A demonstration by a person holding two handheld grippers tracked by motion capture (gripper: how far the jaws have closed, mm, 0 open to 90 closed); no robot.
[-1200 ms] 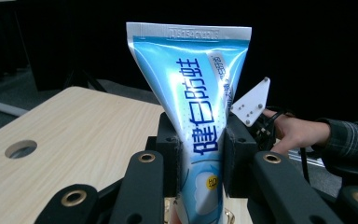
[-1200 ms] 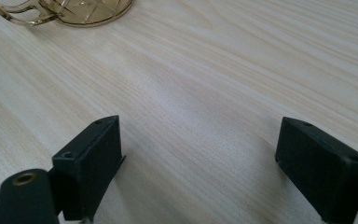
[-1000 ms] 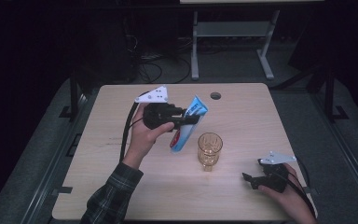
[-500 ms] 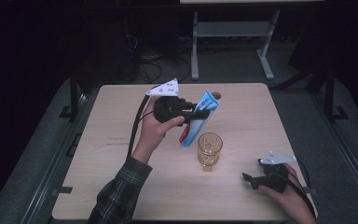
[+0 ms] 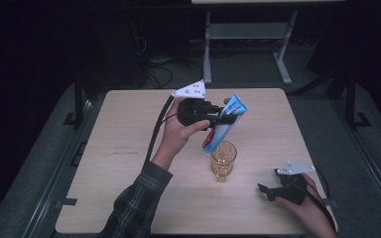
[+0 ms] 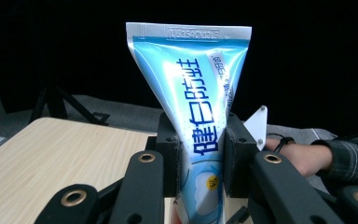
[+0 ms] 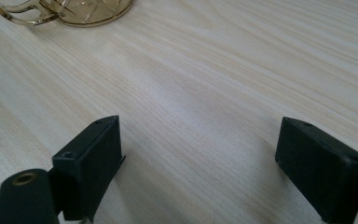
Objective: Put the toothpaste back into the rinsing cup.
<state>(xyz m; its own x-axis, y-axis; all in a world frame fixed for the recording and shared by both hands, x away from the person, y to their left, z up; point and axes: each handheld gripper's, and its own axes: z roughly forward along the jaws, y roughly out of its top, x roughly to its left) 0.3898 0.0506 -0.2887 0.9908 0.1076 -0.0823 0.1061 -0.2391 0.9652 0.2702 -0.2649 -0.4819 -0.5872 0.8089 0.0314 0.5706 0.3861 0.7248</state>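
- While the pale wooden rectangular tabletop is carrying everything, it is lying under both hands, with a small round hole near its far edge.
- The person's left forearm in a dark plaid sleeve is reaching in from the near edge toward the middle of the tabletop.
- The left gripper, black with a grey three-cornered plate on top, is being held up above the tabletop; its jaws are squeezing the blue and white toothpaste tube from both sides around its middle.
- In the high view that tube is hanging tilted, crimped flat end up and away, red lower end pointing down just above and behind the glass.
- The right gripper is resting low by the tabletop's near right corner, well apart from the tube; in the right gripper view its jaws are standing wide apart with bare wood between them.
- The amber, patterned drinking glass is standing upright near the tabletop's middle, between the two grippers.
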